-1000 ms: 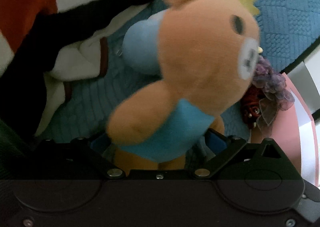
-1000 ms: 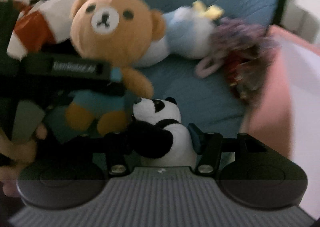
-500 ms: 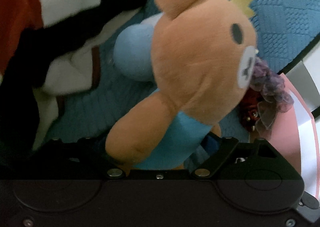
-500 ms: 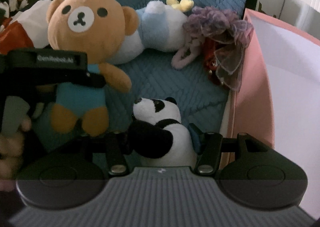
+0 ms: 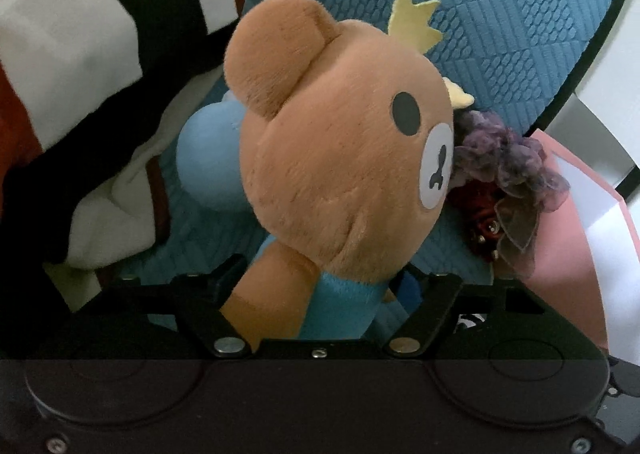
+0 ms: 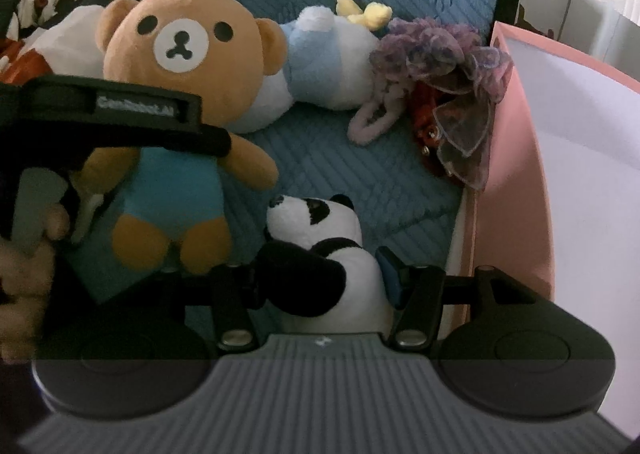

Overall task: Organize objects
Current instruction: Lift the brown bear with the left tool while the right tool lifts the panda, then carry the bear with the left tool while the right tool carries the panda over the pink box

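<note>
Blue quilted bedspread (image 6: 352, 174) under everything, pink open-topped box with white inside (image 6: 516, 182) at its right edge. Left gripper (image 5: 316, 294): I've got its jaws around the torso of the brown plush bear in a blue shirt with a yellow felt crown (image 5: 344, 174); they've just been closing, and the bear's arm and shirt now fill the gap with both fingers against the plush, so I read it as gripped. From the right wrist view the bear sits upright at the left of the bedspread, feet down on the blue cover, left gripper body crossing its chest. Right gripper (image 6: 320, 286): clamped at a medium width on the small black-and-white plush panda (image 6: 320, 254), pads on its flanks, head poking forward. Behind the bear, touching it: pale blue and white plush with a yellow bow (image 6: 320, 66), lying on its side. Right of that, a purple gauzy frilled scrunchie (image 6: 444, 50) piled over something red with small beads (image 6: 428, 122), hard against the box wall. Striped black, white and orange fabric (image 5: 80, 54) heaped at far left. My read: pickup step, both toys secured, none boxed yet. Next move as I see it: lift both clear, carry right over the pink rim, panda first since it's nearer, then release. Watch the bear's dangling arm near the blue plush.
</note>
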A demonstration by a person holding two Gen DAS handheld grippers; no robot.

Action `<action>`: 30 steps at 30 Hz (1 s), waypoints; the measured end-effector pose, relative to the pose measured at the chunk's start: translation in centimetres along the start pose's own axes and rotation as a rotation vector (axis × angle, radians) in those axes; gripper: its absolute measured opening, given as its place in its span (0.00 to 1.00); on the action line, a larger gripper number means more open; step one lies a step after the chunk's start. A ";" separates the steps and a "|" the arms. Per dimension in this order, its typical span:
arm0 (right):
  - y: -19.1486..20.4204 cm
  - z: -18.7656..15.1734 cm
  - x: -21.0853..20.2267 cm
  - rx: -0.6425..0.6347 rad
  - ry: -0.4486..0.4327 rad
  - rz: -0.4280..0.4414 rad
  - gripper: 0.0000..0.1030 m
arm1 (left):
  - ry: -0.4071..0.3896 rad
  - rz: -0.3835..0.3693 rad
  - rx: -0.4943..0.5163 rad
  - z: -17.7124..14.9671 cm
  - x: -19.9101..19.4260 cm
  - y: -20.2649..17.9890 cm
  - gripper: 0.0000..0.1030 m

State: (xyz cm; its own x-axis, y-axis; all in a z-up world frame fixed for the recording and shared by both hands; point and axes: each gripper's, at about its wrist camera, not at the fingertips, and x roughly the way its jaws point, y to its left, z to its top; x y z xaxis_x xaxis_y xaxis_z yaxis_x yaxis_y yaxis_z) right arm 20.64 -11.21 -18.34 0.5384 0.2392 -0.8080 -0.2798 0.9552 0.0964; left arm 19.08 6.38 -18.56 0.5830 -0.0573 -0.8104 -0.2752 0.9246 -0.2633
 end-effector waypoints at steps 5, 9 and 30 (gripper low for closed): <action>0.4 0.6 -0.6 0.007 -0.016 -0.004 0.55 | -0.006 -0.037 -0.013 -0.5 -1.0 0.1 0.63; 0.4 0.8 -1.5 0.040 -0.040 -0.004 0.55 | 0.001 -0.049 -0.036 -1.4 -2.2 0.4 0.63; -0.5 1.2 -5.5 0.071 -0.050 -0.006 0.55 | 0.155 -0.084 -0.176 -3.9 -3.3 1.6 0.61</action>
State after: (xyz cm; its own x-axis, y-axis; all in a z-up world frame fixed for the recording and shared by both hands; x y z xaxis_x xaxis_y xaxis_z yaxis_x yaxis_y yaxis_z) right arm 18.77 -12.76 -13.20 0.5792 0.2398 -0.7791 -0.2198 0.9663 0.1340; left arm 13.69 6.62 -18.33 0.4893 -0.2004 -0.8488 -0.3678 0.8350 -0.4092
